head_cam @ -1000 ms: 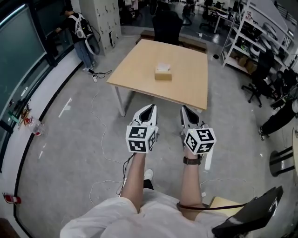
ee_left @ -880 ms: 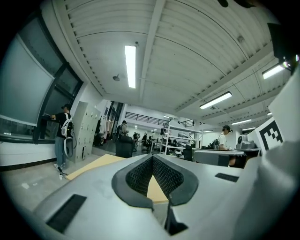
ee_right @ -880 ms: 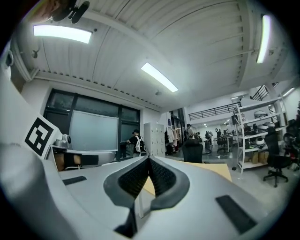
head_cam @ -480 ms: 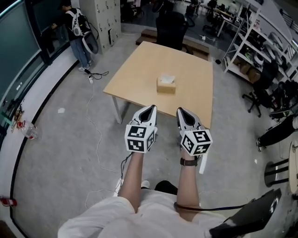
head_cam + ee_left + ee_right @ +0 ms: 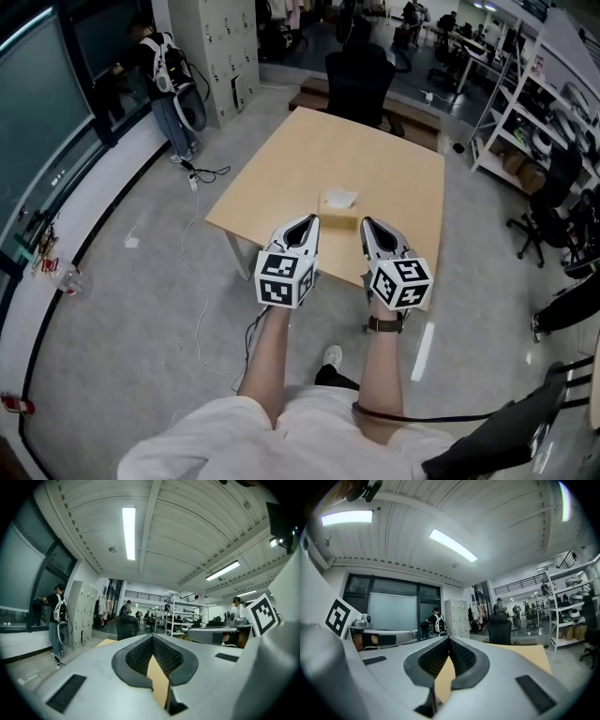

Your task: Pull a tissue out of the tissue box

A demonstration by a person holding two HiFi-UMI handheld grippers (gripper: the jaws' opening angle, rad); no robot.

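Grey floor (image 5: 112, 309) lies under the person, with a thin cable (image 5: 199, 281) trailing across it on the left. Two bare forearms reach forward over it, each hand carrying a claw with a marker cube at its back.

The left claw (image 5: 309, 218) and the right claw (image 5: 367, 222) are held side by side and level, pointing toward the surface (image 5: 309, 159). In the left gripper view the left claw (image 5: 153, 637) is closed: its dark ribbed pads meet at the tip, nothing is between them, and only tan wood shows through the gap behind. In the right gripper view the right claw (image 5: 449, 639) is closed in the same way and also empty.

From the head view, both tips lie over the near edge of the tan surface. The tissue box (image 5: 338, 211) sits just beyond them, between the two tips, near that edge and apart from both claws. A white tissue (image 5: 339, 198) stands out of its top.

A black office chair (image 5: 361, 80) is at the far edge. Further off are grey lockers (image 5: 220, 47), a person with a backpack (image 5: 167, 80) at the left windows, and metal shelving (image 5: 525, 103) on the right.
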